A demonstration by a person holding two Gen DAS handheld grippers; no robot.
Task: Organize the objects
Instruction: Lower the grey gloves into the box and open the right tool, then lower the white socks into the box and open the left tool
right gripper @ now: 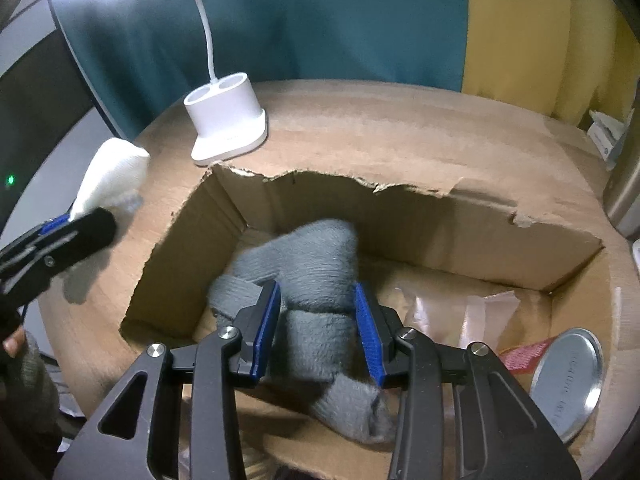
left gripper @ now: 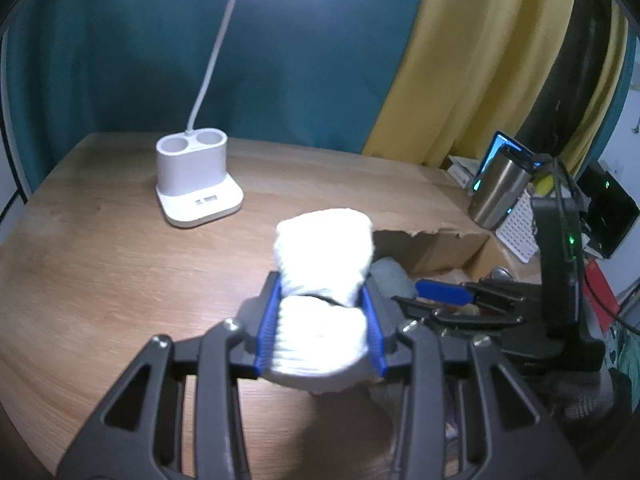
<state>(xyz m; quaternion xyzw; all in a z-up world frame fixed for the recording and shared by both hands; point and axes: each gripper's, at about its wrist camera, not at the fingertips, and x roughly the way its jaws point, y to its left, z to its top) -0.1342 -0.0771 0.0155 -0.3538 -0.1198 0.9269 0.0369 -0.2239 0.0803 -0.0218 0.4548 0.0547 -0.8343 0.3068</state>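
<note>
Left wrist view: a white lamp (left gripper: 199, 184) stood on the left of the wooden table (left gripper: 100, 248), far back. The left gripper (left gripper: 322, 322) had its jaws closed tight on a white sock (left gripper: 322, 276), and the blue pads squeezed it in the middle. The sock was up above the table, just left of the box (left gripper: 444, 248). On the right, the right gripper (left gripper: 444, 292) pointed down into the box. A silver cup (left gripper: 500, 192) stood behind it.

In the right wrist view, the white sock (right gripper: 110, 176) showed at the far left in the left gripper (right gripper: 76, 232), outside the box (right gripper: 400, 216). In the middle, a grey sock (right gripper: 320, 272) lay inside the box between the right gripper's (right gripper: 316, 330) blue pads. I could not tell if the pads pressed on it. A silver lid (right gripper: 568, 380) lay on the right.
</note>
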